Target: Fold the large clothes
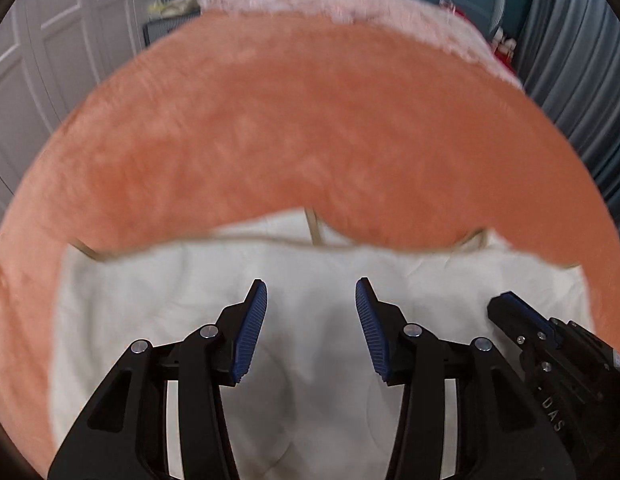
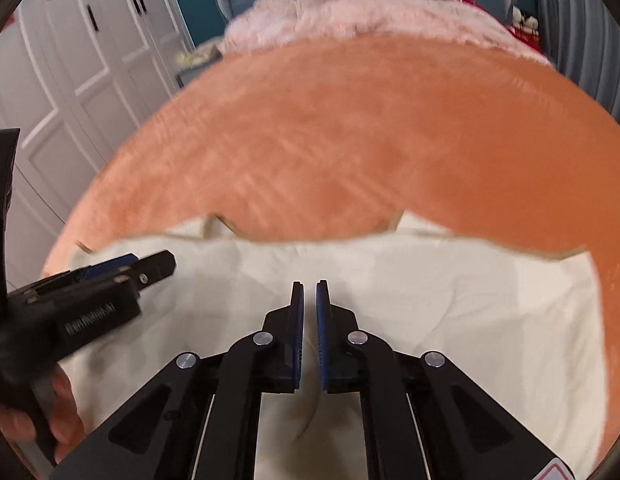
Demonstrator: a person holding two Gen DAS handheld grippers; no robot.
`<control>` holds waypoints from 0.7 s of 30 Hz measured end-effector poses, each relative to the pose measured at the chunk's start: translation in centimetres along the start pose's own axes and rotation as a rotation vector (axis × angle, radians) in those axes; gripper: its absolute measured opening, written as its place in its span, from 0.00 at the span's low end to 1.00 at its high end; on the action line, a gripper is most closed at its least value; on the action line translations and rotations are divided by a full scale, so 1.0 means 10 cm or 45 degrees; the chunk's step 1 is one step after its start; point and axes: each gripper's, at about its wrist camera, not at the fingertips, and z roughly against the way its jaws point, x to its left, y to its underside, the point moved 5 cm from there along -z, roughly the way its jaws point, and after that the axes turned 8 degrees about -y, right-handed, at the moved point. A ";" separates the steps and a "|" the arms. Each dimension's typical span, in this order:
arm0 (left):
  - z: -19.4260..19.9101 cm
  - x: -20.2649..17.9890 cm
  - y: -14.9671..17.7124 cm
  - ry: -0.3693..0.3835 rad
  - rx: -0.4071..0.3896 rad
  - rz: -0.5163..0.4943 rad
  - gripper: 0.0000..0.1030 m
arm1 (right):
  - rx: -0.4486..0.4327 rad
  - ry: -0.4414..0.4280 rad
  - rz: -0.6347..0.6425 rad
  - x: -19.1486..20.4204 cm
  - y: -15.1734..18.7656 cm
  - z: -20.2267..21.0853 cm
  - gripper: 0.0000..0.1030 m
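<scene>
Cream-white clothing (image 1: 214,320) lies spread on an orange fleece blanket (image 1: 290,120) in the left wrist view, under the left gripper (image 1: 311,330), fingers apart and empty, while in the right wrist view the right gripper (image 2: 310,336) hangs above it, fingers nearly together, holding nothing.

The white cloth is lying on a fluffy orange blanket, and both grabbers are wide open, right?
Not quite. Only the left gripper is open. The right gripper is shut, with nothing between its pads, as the right wrist view shows. The white cloth does lie on the orange blanket.
</scene>
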 end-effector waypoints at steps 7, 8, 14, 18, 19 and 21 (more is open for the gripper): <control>-0.35 -0.06 0.11 -0.074 -0.010 -0.024 0.43 | 0.029 -0.029 -0.104 -0.22 0.17 -0.34 0.01; -0.37 -0.08 0.11 -0.090 -0.019 -0.034 0.44 | 0.028 -0.026 -0.102 -0.22 0.19 -0.37 0.01; -0.48 -0.16 0.13 -0.142 -0.074 -0.062 0.46 | 0.018 -0.042 -0.113 -0.25 0.18 -0.46 0.00; -0.51 -0.17 0.12 -0.151 -0.090 -0.070 0.48 | 0.007 -0.042 -0.109 -0.25 0.18 -0.51 0.00; -0.52 -0.17 0.12 -0.155 -0.094 -0.072 0.48 | 0.005 -0.042 -0.107 -0.25 0.18 -0.52 0.00; -0.52 -0.18 0.12 -0.164 -0.102 -0.076 0.48 | -0.001 -0.044 -0.107 -0.25 0.19 -0.53 0.00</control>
